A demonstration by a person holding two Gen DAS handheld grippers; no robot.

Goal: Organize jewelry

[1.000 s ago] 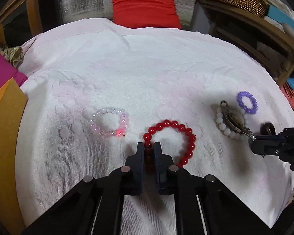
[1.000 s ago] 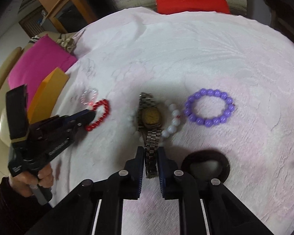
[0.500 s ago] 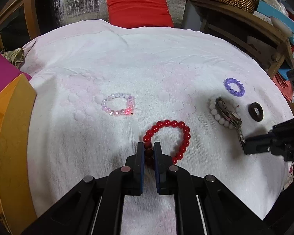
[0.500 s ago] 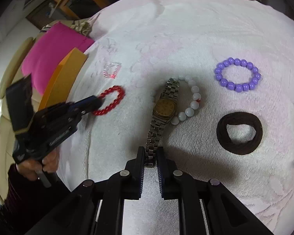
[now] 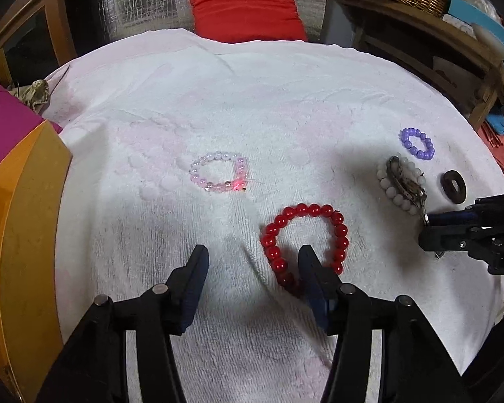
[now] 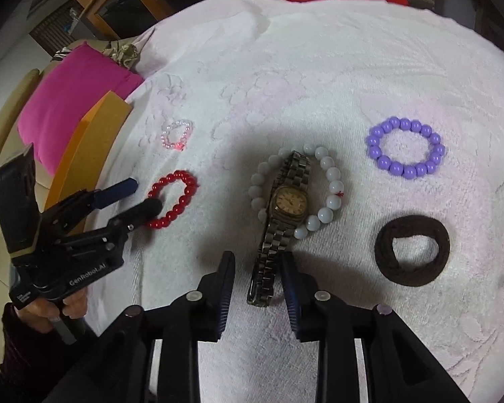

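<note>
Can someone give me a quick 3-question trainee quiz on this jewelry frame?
1. True or false: the watch lies across the white bracelet.
2. Which item lies nearest the left gripper? A) purple bracelet B) red bracelet C) hair tie
3. Fill in: the right gripper has its jaws open on either side of the ____'s band.

Key: 1 true. 2 B; the jaws have just opened and one finger sits inside the loop, nothing gripped. 3 watch; those jaws have just opened too, pads clear of the band.
</note>
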